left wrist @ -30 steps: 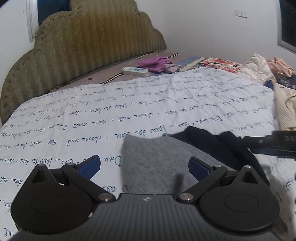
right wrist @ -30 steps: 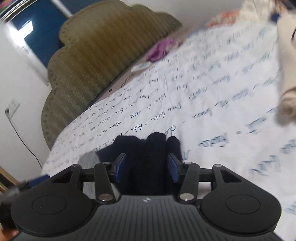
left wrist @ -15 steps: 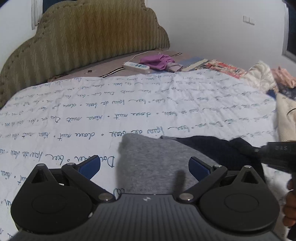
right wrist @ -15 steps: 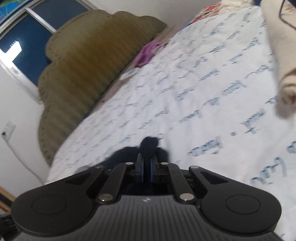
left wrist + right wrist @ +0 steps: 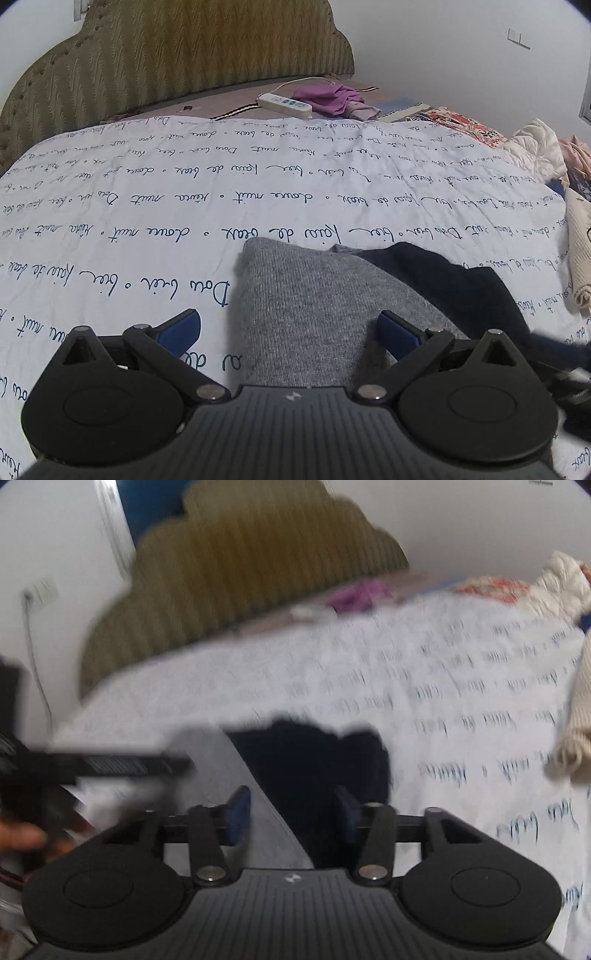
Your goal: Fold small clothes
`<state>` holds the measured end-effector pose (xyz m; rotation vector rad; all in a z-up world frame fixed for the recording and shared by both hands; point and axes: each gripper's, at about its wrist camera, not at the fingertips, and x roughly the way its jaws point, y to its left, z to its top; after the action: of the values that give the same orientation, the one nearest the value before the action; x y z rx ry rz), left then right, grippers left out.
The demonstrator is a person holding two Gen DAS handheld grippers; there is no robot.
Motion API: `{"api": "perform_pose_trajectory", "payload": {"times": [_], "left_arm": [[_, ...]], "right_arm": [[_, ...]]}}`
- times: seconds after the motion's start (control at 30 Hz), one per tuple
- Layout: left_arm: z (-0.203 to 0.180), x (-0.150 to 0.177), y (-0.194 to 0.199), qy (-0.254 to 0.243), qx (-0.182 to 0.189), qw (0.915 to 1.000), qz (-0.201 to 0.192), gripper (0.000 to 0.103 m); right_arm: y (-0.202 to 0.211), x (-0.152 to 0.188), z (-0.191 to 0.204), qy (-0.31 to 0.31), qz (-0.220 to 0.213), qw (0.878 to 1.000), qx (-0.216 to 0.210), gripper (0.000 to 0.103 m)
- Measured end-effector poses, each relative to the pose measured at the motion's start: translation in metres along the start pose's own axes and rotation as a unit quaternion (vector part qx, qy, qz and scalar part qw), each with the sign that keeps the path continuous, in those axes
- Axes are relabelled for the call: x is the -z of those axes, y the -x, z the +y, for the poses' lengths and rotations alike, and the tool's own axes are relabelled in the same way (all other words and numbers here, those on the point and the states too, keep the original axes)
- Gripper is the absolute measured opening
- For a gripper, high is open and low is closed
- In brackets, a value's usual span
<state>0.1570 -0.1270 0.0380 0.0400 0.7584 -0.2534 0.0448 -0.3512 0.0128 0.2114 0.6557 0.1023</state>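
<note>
Right tongs (image 5: 291,814) have just reopened off one navy garment (image 5: 314,760); left tongs (image 5: 288,332) stay spread above one grey garment (image 5: 314,306).

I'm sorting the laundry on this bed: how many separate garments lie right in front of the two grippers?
2: a grey knit piece lies under the open left gripper, and a dark navy piece overlaps its right edge. More clothes sit heaped at the bed's right edge, uncounted.

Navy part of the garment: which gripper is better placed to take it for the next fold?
Probably the right gripper: its jaws have just opened and the navy part lies straight ahead between them. The left gripper is open over the grey part.
</note>
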Motion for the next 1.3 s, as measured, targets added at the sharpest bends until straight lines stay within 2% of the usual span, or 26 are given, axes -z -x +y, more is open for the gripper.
{"api": "perform_pose_trajectory", "payload": {"times": [0.07,0.1,0.17,0.2,0.23,0.3,0.33,0.43,0.53,0.57,0.6,0.63,0.7,0.73,0.77,0.83,0.9,1.0,1.03,1.07,1.1,1.13,1.17,1.2,1.23,1.3], "left_arm": [[-0.002,0.0,0.0,-0.003,-0.001,1.0,0.001,0.103],[-0.002,0.0,0.002,-0.004,-0.001,1.0,0.001,0.103],[-0.001,0.002,0.004,-0.009,-0.001,0.9999,-0.005,0.103],[-0.002,0.003,0.004,-0.012,-0.002,0.9999,-0.006,0.103],[-0.001,0.004,0.004,-0.011,-0.003,0.9999,-0.004,0.103],[0.001,0.005,0.006,-0.003,0.006,1.0,-0.002,0.103],[0.003,0.006,0.009,-0.004,0.019,0.9998,-0.003,0.103],[0.018,0.015,0.025,-0.026,0.059,0.9977,-0.018,0.103],[0.057,0.027,0.03,-0.015,0.105,0.9943,-0.014,0.102],[0.072,0.028,0.026,0.003,0.133,0.9911,-0.001,0.102],[0.085,0.029,0.02,0.03,0.163,0.9861,0.015,0.102],[0.098,0.029,0.012,0.071,0.196,0.9772,0.037,0.102],[0.114,0.027,-0.011,0.146,0.28,0.9451,0.084,0.102],[0.115,0.027,-0.023,0.164,0.321,0.9269,0.104,0.103],[0.113,0.026,-0.035,0.175,0.345,0.9142,0.122,0.102],[0.104,0.026,-0.054,0.178,0.37,0.9013,0.139,0.102],[0.092,0.023,-0.064,0.167,0.38,0.9,0.133,0.102],[0.076,0.016,-0.076,0.17,0.402,0.8903,0.131,0.102],[0.072,0.015,-0.08,0.177,0.398,0.8909,0.129,0.099],[0.069,0.014,-0.082,0.181,0.392,0.8934,0.124,0.099],[0.065,0.012,-0.085,0.181,0.382,0.8983,0.119,0.091],[0.063,0.011,-0.084,0.178,0.367,0.9055,0.115,0.074],[0.062,0.01,-0.084,0.173,0.348,0.9144,0.113,0.063],[0.062,0.011,-0.084,0.166,0.335,0.9208,0.112,0.051],[0.063,0.012,-0.079,0.162,0.337,0.9222,0.099,0.042],[0.068,0.014,-0.062,0.144,0.334,0.9289,0.069,0.037]], "right_arm": [[-0.011,0.004,-0.007,-0.009,0.016,0.999,0.051,0.051],[-0.008,0.004,-0.013,-0.031,0.013,0.998,0.05,0.052],[0.007,0.004,-0.02,-0.06,-0.007,0.998,0.015,0.054],[0.011,0.004,-0.019,-0.057,-0.013,0.998,0.002,0.058],[0.01,0.004,-0.014,-0.036,-0.008,0.999,0.009,0.065],[-0.003,0.007,-0.001,0.024,0.024,0.998,0.049,0.067],[-0.004,0.01,0.001,0.029,0.025,0.998,0.054,0.067],[0.015,0.007,-0.012,-0.018,-0.007,1.0,0.011,0.067],[0.017,-0.004,-0.038,-0.051,-0.005,0.999,-0.017,0.085],[0.012,-0.007,-0.048,-0.061,0.011,0.998,-0.032,0.085],[0.004,-0.008,-0.057,-0.072,0.028,0.996,-0.049,0.085],[-0.006,-0.008,-0.067,-0.089,0.043,0.993,-0.067,0.085],[-0.024,-0.007,-0.083,-0.129,0.067,0.985,-0.094,0.086],[-0.032,-0.007,-0.088,-0.144,0.071,0.98,-0.116,0.086],[-0.039,-0.007,-0.091,-0.154,0.074,0.975,-0.14,0.086],[-0.051,-0.01,-0.091,-0.16,0.08,0.967,-0.18,0.086],[-0.065,-0.015,-0.087,-0.166,0.09,0.958,-0.217,0.086],[-0.086,-0.022,-0.071,-0.155,0.089,0.957,-0.23,0.086],[-0.091,-0.025,-0.065,-0.156,0.087,0.958,-0.226,0.085],[-0.095,-0.027,-0.06,-0.158,0.088,0.959,-0.22,0.075],[-0.096,-0.028,-0.055,-0.157,0.09,0.961,-0.21,0.064],[-0.096,-0.029,-0.051,-0.157,0.091,0.962,-0.206,0.046],[-0.094,-0.028,-0.05,-0.161,0.088,0.96,-0.21,0.032],[-0.09,-0.028,-0.047,-0.161,0.08,0.961,-0.209,0.028],[-0.083,-0.029,-0.043,-0.153,0.071,0.965,-0.201,0.025],[-0.067,-0.03,-0.031,-0.133,0.053,0.971,-0.19,0.024]]}}
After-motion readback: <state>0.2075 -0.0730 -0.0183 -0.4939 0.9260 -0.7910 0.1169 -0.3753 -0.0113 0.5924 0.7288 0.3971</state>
